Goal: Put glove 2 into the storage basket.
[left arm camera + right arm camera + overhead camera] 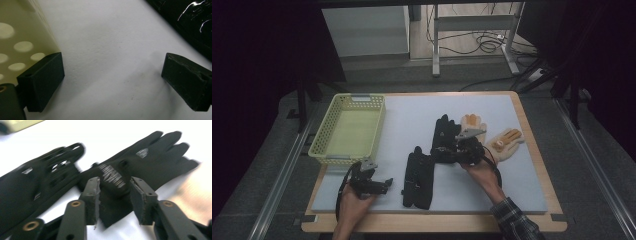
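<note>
the right hand-held gripper (447, 154) sits at the cuff end of a black glove (442, 131) that lies flat on the white mat (412, 120) of the bench, fingers pointing away from the person. in the right gripper view its jaws stand part open on either side of the cuff, and the pads do not press the fabric (the picture is blurred, so a light touch cannot be ruled out). a second black glove (418, 177) lies just beside the first, on the side nearer the person and toward the yellow basket (348, 129). two tan gloves lie on the far side of the first black glove from the basket: one (473, 126) touching or almost touching it, the other (505, 142) further out toward the mat's edge. the left hand-held gripper (384, 184) rests low on the mat between the basket and the second black glove, its jaws wide apart with only bare mat between them. the basket's perforated wall shows close beside one jaw.
</note>
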`<state>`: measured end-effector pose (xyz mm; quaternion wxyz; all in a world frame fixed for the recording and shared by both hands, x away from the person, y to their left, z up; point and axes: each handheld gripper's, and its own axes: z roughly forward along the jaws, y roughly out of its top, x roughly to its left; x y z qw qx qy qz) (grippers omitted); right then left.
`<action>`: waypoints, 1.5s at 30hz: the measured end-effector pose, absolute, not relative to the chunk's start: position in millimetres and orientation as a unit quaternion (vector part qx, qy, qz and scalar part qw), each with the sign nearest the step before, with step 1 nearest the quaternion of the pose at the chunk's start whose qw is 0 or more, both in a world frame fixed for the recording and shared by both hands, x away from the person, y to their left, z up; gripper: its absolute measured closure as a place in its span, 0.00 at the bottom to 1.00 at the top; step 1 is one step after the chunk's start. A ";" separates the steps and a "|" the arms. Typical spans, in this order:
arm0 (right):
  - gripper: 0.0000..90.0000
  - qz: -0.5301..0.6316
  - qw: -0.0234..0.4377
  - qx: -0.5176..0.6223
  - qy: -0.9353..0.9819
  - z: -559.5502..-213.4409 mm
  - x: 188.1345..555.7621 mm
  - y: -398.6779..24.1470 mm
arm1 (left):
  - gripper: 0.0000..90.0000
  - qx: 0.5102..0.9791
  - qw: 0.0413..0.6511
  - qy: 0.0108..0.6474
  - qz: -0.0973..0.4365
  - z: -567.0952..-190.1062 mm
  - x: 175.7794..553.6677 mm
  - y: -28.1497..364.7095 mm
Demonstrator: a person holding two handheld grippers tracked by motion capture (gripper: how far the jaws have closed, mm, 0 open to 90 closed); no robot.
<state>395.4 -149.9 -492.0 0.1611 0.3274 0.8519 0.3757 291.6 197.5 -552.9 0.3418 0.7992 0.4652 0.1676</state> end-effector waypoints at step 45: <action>0.93 0.412 0.128 0.321 0.843 -457.2 373.7 -137.3 | 0.05 0.800 0.341 0.465 0.168 -552.9 291.7 197.8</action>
